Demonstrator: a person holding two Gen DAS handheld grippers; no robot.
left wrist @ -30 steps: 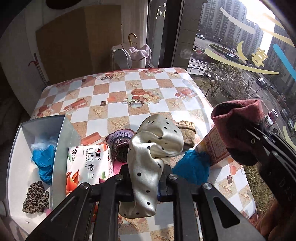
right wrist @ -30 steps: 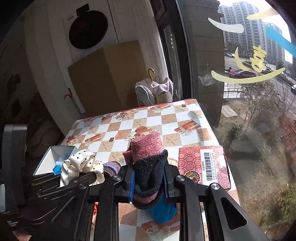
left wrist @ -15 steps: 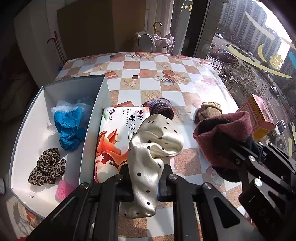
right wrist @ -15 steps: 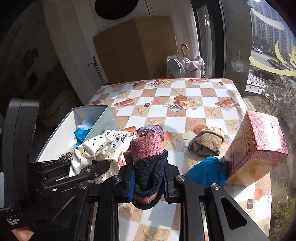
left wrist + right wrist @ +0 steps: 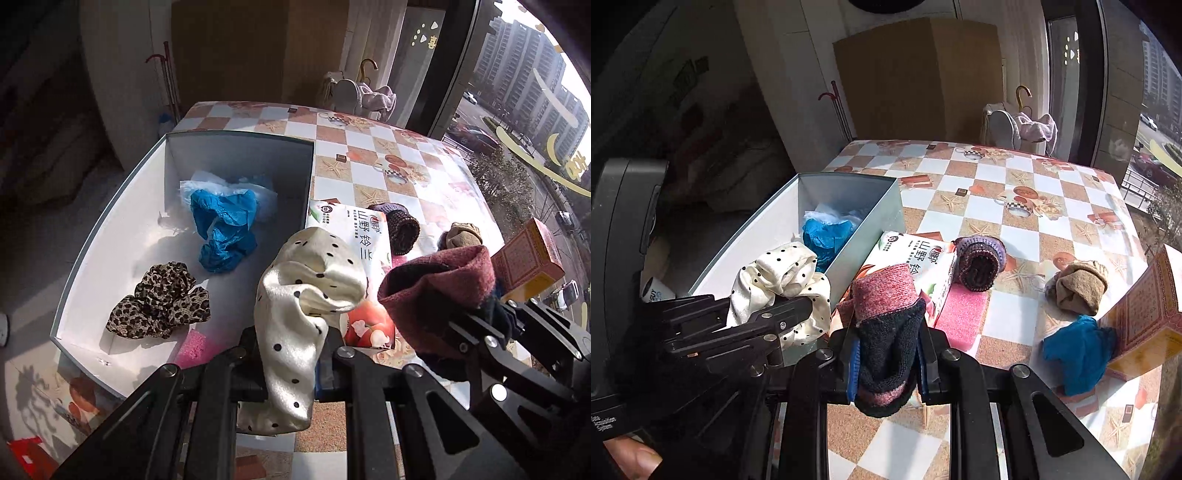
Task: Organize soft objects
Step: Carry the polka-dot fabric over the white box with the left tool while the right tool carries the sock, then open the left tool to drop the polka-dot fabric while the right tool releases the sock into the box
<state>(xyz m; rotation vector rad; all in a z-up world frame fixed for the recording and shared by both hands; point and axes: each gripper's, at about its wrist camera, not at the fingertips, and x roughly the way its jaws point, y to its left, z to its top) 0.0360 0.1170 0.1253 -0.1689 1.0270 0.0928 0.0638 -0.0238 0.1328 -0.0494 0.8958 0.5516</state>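
Carrying two soft items toward the white box (image 5: 110, 236): my left claw (image 5: 290, 354) is clamped on the cream polka-dot scrunchie (image 5: 310, 291), my right claw (image 5: 886, 354) on the red-and-black knit sock (image 5: 886, 314). The box lies ahead and to the left of both claws, its long axis running away from me; the left claw is nearer. Legible writing: "山野铃兰" on the tissue pack (image 5: 354, 236) beside the box.

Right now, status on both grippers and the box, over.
Left gripper shut on polka-dot scrunchie. Right gripper shut on red-black sock. White box open, part filled. Tissue pack lies beside box wall.
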